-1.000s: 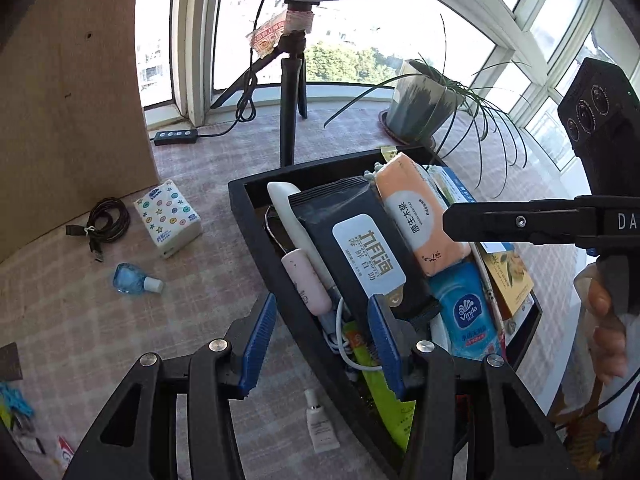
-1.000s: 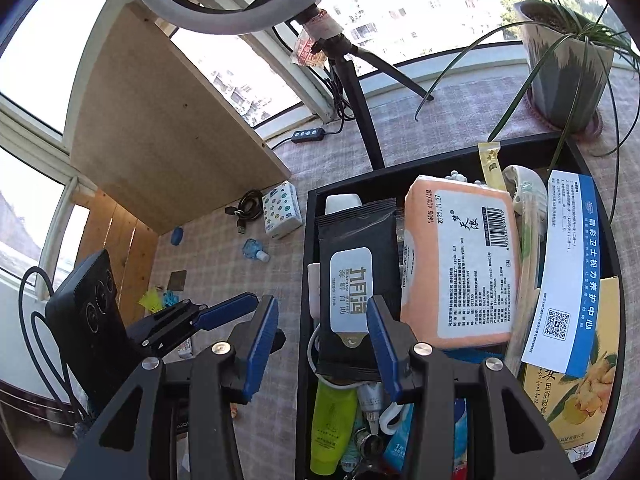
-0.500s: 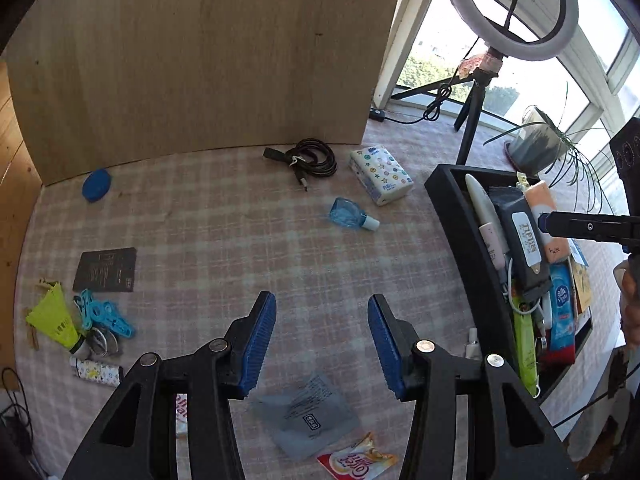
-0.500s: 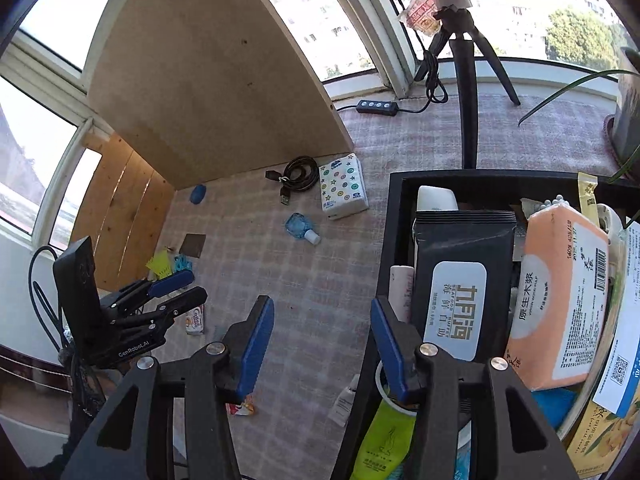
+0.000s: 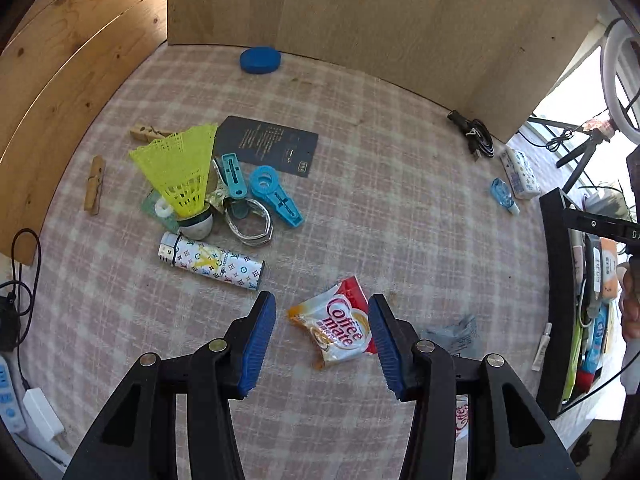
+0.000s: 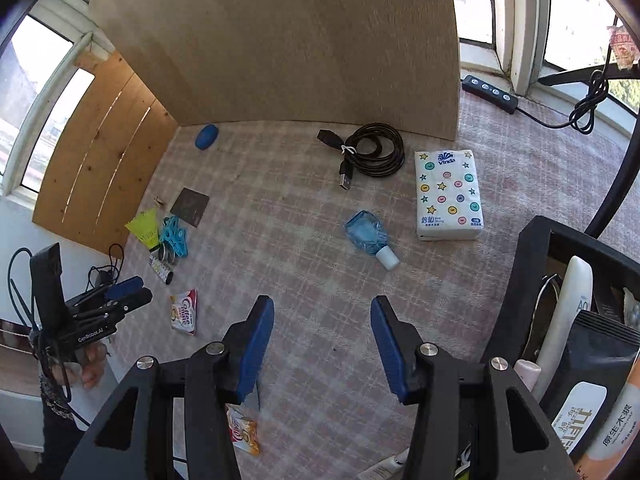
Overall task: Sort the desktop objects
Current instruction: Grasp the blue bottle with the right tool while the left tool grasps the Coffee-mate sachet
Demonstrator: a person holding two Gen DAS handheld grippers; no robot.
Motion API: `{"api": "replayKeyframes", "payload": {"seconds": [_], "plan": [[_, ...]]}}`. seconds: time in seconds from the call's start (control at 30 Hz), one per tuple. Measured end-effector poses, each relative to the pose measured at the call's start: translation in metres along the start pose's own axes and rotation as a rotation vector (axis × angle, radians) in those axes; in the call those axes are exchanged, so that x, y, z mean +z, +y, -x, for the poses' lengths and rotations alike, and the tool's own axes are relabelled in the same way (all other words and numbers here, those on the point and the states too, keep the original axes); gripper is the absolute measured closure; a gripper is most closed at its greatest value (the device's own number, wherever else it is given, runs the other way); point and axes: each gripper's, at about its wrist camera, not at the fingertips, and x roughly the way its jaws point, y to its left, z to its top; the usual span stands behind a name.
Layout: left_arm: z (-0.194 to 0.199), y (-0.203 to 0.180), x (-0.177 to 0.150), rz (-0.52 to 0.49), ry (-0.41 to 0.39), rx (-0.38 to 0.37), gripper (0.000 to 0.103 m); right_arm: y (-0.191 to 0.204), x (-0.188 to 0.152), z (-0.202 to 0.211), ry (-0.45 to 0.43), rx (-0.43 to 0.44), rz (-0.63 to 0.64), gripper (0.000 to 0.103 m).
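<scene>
Our left tongs (image 5: 322,344) hung wide open and empty over the crinkled red-and-white Coffee-mate sachet (image 5: 340,328) lying flat on the checked tabletop (image 5: 400,220). Our right tongs (image 6: 322,350) gaped too, holding nothing, the black storage tray (image 6: 532,264) beside them. Risk, we reckoned: that thin, slick sachet could slide or buckle under the closing pads. A second sachet (image 6: 243,432) sat half hidden behind our right finger; the tray's contents were cut off.

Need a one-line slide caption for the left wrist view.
Open left claw poised over a Coffee mate sachet on the checked tablecloth.
</scene>
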Motion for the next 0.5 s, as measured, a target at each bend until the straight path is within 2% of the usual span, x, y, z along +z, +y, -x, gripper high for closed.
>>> {"api": "replayKeyframes", "payload": {"seconds": [0.3,0.5], "plan": [[-0.029,-0.009,-0.022,0.007,0.056,-0.028,0.052,0.008,0.022,-0.048,0.069,-0.103,0.072,0.057],[-0.037,-0.013,-0.023,0.011,0.070,-0.011,0.065,0.003,0.032,-0.063,0.081,-0.151,0.083,0.057]]}}
